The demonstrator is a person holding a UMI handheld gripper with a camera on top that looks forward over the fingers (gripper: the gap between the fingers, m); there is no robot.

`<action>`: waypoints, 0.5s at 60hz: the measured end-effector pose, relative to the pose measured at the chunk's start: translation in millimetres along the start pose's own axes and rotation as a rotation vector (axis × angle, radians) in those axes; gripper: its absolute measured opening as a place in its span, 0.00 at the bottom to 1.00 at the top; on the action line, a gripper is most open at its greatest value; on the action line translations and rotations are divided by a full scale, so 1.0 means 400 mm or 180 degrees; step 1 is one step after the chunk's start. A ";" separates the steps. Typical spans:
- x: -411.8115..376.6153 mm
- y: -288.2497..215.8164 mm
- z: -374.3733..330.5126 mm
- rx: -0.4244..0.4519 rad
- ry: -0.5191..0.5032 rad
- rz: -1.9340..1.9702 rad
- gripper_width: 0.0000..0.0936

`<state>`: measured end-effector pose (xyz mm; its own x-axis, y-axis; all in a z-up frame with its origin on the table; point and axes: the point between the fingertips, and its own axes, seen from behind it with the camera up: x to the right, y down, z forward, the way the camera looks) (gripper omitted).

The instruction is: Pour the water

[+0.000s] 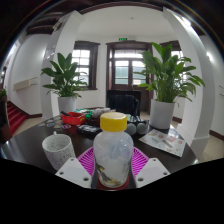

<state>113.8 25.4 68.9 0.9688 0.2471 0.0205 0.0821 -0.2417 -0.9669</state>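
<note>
Bottle [113, 152] with yellow cap [114, 122] sits clamped between the jaws, both pink pads [87, 161] pressing its sides; white cup [58, 150] stands just beside on the counter [25, 147].

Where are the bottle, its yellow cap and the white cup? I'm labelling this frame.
bottle [113, 158]: gripper view, clear body between the fingers.
yellow cap [114, 122]: gripper view, cap's side.
white cup [58, 152]: gripper view, outer wall.

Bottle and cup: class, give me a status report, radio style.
Hand-held gripper shut on bottle, yellow cap on. Cup upright just left of it, on table. Nothing between them.
</note>
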 end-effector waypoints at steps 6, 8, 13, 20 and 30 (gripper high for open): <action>0.004 -0.001 0.000 -0.0018 0.0078 0.0090 0.53; 0.004 -0.001 0.000 -0.0016 0.0099 0.0069 0.55; 0.009 0.004 -0.003 -0.0073 0.0148 0.0058 0.62; 0.024 0.037 -0.028 -0.0279 0.0272 0.0129 0.87; 0.010 0.059 -0.156 -0.0354 0.0390 0.0284 0.88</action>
<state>134.1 -38.1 62.1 0.9941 0.1055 -0.0265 0.0135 -0.3615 -0.9323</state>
